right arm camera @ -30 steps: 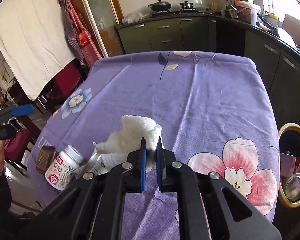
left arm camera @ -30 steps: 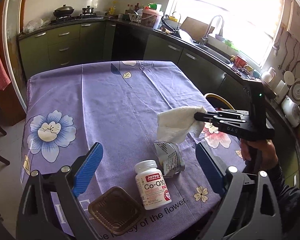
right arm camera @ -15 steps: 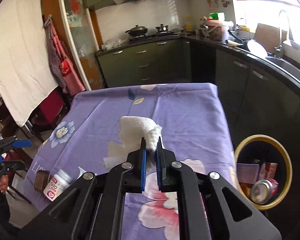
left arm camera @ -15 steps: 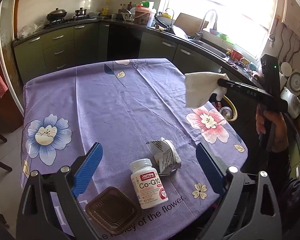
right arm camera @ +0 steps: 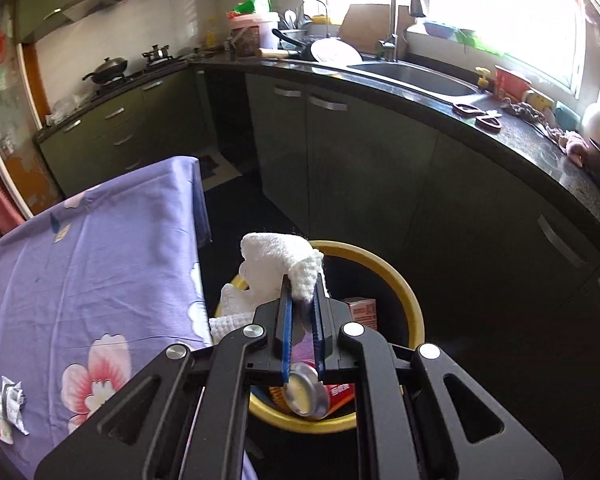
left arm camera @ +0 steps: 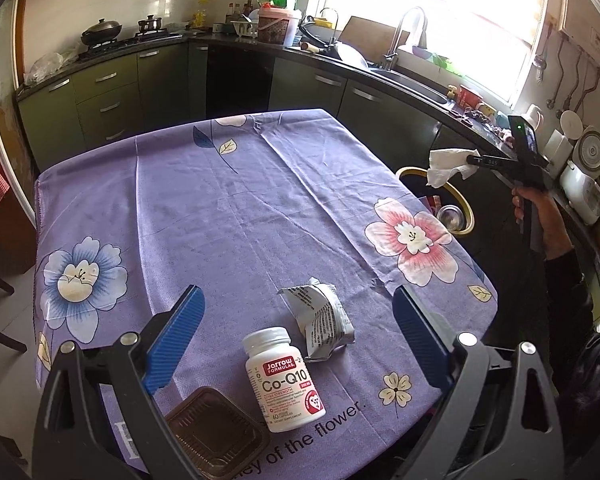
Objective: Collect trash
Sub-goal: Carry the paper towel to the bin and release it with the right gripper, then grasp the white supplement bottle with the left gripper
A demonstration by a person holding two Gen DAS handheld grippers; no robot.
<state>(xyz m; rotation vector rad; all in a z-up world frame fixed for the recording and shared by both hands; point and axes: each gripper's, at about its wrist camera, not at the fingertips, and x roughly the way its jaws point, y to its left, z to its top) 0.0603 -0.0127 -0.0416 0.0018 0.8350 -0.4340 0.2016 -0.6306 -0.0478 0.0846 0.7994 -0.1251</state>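
— Right wrist view first: what are the tongs doing?

— The right gripper (right arm camera: 302, 292) has its blue pads pressed together on a white crumpled paper towel (right arm camera: 278, 262), held above the yellow-rimmed trash bin (right arm camera: 410, 304) on the floor beside the table's right edge. Inside the bin lie one can (right arm camera: 306, 394) and at least one small carton (right arm camera: 362, 310).

— And the other one?

— The left gripper (left arm camera: 296, 340) is spread wide, pinching nothing, over the table's near edge.

— What is on the table (left arm camera: 228, 184), counted?

— Three things near the front edge: one white pill bottle (left arm camera: 282, 380), one crumpled wrapper (left arm camera: 320, 322) just beyond it, and one brown plastic box (left arm camera: 216, 436) at the bottle's left.
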